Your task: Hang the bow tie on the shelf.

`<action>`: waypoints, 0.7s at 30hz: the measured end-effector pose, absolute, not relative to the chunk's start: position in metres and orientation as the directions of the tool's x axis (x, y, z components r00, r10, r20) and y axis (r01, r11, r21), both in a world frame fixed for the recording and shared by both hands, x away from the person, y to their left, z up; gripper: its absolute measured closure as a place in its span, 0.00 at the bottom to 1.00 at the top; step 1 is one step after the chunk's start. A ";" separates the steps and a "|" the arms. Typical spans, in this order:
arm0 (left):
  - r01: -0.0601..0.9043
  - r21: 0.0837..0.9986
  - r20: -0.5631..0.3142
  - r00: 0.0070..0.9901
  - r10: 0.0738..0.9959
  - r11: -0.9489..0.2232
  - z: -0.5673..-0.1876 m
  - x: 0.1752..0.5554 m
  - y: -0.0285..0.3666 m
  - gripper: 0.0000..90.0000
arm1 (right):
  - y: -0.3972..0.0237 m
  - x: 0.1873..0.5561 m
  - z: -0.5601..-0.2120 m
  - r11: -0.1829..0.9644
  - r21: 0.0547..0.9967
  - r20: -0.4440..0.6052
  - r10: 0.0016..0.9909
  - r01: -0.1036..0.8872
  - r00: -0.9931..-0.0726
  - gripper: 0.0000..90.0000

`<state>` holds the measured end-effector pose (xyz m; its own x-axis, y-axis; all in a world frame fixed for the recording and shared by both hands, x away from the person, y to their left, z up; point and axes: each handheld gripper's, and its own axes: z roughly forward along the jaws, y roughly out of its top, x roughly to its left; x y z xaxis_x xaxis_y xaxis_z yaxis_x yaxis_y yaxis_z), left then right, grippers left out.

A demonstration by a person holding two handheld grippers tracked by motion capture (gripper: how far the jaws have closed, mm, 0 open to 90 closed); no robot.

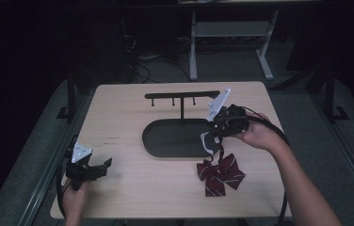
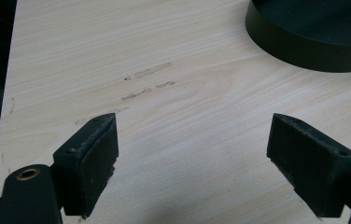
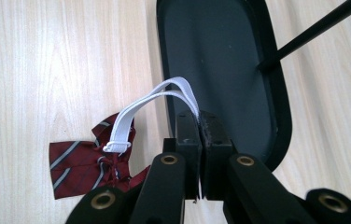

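A: What does the room look like?
B: It is dark. A light wooden table (image 1: 118, 188) sits in a pool of light on a grey floor (image 1: 34, 136).
A: And beyond the table?
B: At the far side stands a white metal frame (image 1: 193, 52), with dark cables (image 1: 142, 66) on the floor to its left.

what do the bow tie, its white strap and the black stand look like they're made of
Bow tie: woven fabric, dark red with grey stripes, matte, soft folds. White strap: seemingly flat elastic band, bending in a loop from the right claw. Black stand: probably painted metal or plastic; smooth, matte tray base with thin rigid post.
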<state>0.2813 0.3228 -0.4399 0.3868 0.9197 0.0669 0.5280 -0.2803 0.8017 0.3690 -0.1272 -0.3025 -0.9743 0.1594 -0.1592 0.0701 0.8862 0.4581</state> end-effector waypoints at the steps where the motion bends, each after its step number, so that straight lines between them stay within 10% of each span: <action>1: 0.528 0.802 0.066 0.387 0.920 -0.279 -0.440 0.281 0.323 0.18 | -0.126 0.369 -0.301 0.885 0.459 -0.159 0.160 0.070 -0.974 0.97; 21: 0.524 0.807 0.062 0.380 0.923 -0.270 -0.439 0.281 0.323 0.18 | -0.118 0.382 -0.285 0.888 0.457 -0.165 0.145 0.054 -0.976 0.97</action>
<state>0.2810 0.3230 -0.4392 0.3799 0.9229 0.0623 0.5243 -0.2703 0.8075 0.3817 -0.1175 -0.2849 -0.9757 0.1447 -0.1647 0.0545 0.8877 0.4572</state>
